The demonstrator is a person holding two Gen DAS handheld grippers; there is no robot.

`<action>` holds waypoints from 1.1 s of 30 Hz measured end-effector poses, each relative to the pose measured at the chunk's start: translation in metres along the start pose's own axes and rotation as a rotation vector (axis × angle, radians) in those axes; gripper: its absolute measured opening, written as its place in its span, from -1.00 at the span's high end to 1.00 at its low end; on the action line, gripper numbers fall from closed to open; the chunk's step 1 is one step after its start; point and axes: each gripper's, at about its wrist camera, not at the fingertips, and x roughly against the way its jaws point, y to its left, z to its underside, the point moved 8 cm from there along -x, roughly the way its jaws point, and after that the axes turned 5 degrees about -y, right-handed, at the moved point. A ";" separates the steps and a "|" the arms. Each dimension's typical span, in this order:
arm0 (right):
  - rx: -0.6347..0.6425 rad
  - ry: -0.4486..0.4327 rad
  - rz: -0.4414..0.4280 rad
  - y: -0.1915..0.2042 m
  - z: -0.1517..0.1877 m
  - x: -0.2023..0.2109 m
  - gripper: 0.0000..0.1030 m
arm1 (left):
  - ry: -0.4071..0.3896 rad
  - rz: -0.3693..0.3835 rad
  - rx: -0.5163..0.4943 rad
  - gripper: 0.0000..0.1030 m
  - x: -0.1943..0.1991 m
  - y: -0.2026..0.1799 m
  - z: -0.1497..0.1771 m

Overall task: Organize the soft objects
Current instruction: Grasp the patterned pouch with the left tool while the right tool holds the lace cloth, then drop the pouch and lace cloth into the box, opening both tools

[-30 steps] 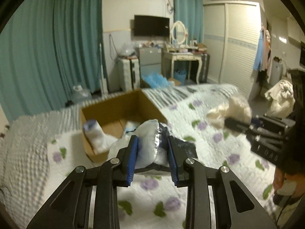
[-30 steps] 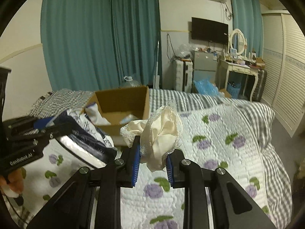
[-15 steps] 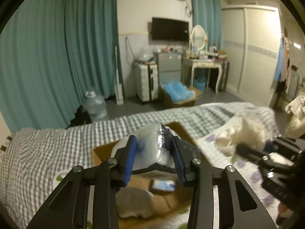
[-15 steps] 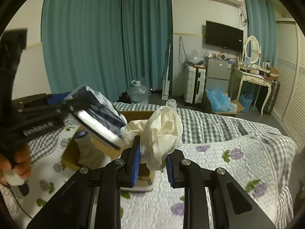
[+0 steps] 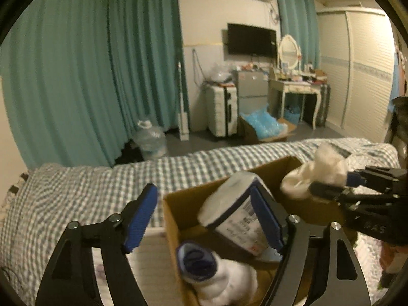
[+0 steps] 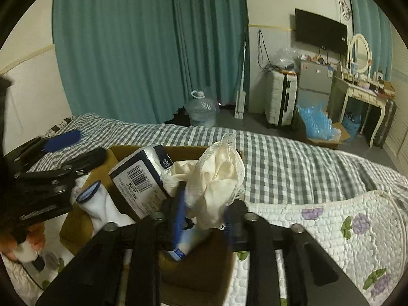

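Observation:
A brown cardboard box [image 5: 178,211] sits on the bed. My left gripper [image 5: 204,219] is open above it. A plastic-wrapped soft pack with a barcode label [image 5: 234,216] tilts inside the box against my right finger. The pack also shows in the right wrist view [image 6: 139,176]. A white sock with a blue cuff [image 5: 216,272] lies in the box. My right gripper [image 6: 204,219] is shut on a cream lace-edged cloth [image 6: 216,178] and holds it over the box [image 6: 76,219]. That cloth shows at the right in the left wrist view [image 5: 318,173].
The bed has a grey checked sheet [image 5: 76,191] and a white quilt with purple flowers [image 6: 331,224]. Teal curtains [image 5: 89,76], a water jug [image 5: 150,142], a suitcase [image 5: 221,109], a box of blue plastic [image 5: 265,127] and a dressing table [image 5: 295,94] stand beyond.
My left gripper opened and let go of the wrapped pack, which dropped into the box. My right gripper moved over the box, still holding the cream cloth.

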 end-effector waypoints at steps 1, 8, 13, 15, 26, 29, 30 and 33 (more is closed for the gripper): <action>-0.012 0.010 0.000 0.000 0.000 0.000 -0.21 | -0.011 -0.003 0.007 -0.71 0.010 0.004 -0.002; -0.017 -0.038 0.032 0.016 -0.013 0.061 -0.66 | -0.112 -0.003 0.005 -0.73 0.082 0.015 -0.032; 0.063 -0.098 0.071 0.038 -0.030 0.147 -0.78 | -0.199 -0.005 0.003 -0.78 0.160 0.010 -0.056; 0.089 -0.125 0.074 0.046 -0.034 0.179 -0.80 | -0.231 -0.006 0.000 -0.78 0.186 0.009 -0.060; 0.215 -0.239 0.059 0.095 -0.019 0.285 -0.97 | -0.186 -0.038 -0.020 -0.78 0.243 0.012 -0.015; 0.194 -0.219 0.056 0.095 0.002 0.269 -0.97 | -0.138 -0.037 0.029 -0.78 0.229 0.019 0.012; 0.184 -0.202 0.057 0.095 0.014 0.257 -0.97 | -0.124 -0.043 0.044 -0.78 0.223 0.021 0.020; 0.145 -0.153 0.045 0.092 0.044 0.221 -0.97 | -0.080 -0.047 0.093 -0.78 0.199 0.025 0.044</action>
